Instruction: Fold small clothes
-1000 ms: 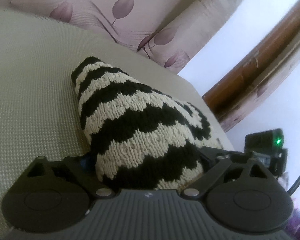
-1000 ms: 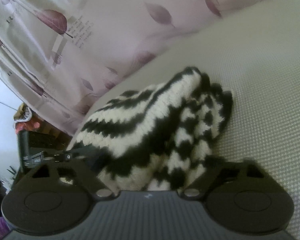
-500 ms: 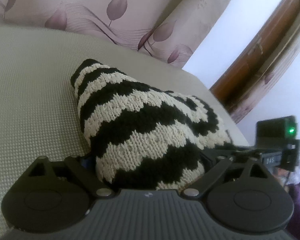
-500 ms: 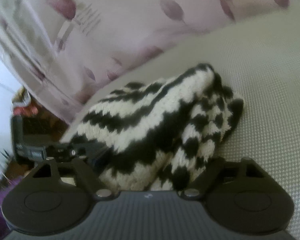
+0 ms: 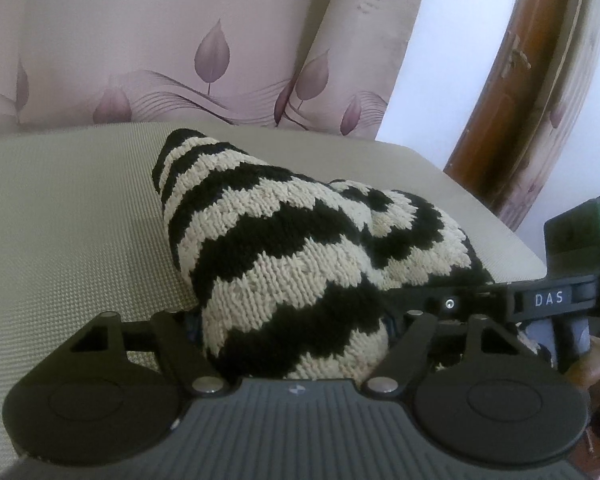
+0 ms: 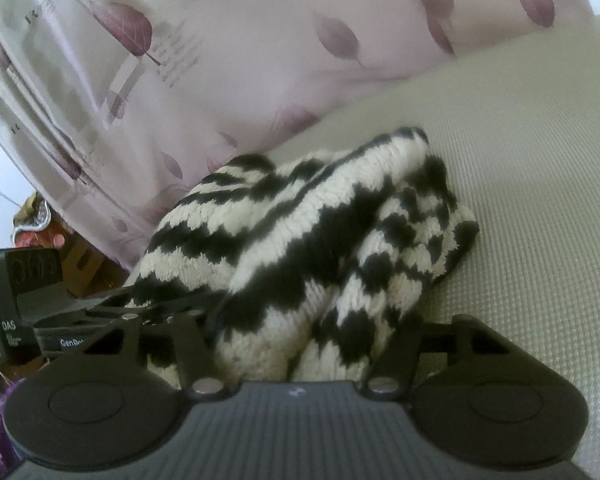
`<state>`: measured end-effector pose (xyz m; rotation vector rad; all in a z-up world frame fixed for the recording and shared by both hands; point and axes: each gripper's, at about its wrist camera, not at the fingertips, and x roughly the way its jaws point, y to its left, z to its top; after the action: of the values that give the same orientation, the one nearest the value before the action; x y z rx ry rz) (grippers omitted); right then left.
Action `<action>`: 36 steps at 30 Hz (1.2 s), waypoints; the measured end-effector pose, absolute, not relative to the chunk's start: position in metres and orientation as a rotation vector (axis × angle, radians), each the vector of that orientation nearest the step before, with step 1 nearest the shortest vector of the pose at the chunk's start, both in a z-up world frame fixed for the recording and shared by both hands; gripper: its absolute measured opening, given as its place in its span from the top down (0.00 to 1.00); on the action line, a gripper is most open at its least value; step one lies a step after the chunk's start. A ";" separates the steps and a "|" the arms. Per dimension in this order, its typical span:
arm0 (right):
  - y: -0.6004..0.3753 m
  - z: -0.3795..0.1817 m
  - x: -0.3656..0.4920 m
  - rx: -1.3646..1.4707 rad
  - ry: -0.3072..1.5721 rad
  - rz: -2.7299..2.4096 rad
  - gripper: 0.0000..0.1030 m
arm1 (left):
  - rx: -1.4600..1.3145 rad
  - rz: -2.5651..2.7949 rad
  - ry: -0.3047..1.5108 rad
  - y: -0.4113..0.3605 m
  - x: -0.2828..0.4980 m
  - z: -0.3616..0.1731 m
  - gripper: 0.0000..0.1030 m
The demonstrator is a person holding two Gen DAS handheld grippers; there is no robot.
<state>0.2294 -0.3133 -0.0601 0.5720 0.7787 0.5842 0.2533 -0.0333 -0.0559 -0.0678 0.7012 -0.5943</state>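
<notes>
While both grippers are closing in on the knit, notes run largest to smallest.
Cushion (image 5: 72, 216): lying under everything.
Knit (image 5: 284, 264): sitting bunched on the cushion, between both jaw pairs.
Left gripper (image 5: 296, 332): pointing down-forward; jaws have just been narrowing around the knit's near end; pad contact hidden.
Right gripper (image 6: 296, 340): angling down beside it; jaws likewise narrowing on a doubled fold.
Technique: probably pinching all layers evenly before lifting.
</notes>
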 end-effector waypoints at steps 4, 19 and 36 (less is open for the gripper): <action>-0.314 -0.059 0.226 0.605 0.773 0.582 0.42 | -0.054 -0.582 0.697 -0.036 0.248 -0.051 0.29; -0.307 -0.053 0.208 0.677 0.767 0.593 0.43 | -0.022 -0.552 0.699 -0.030 0.222 -0.038 0.31; -0.257 -0.036 0.157 0.705 0.754 0.707 0.43 | -0.049 -0.505 0.696 0.029 0.150 -0.006 0.32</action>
<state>0.1567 -0.2566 -0.0357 0.7046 0.7537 0.7072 0.1501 0.0286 -0.0063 -0.0486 0.6964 -0.5046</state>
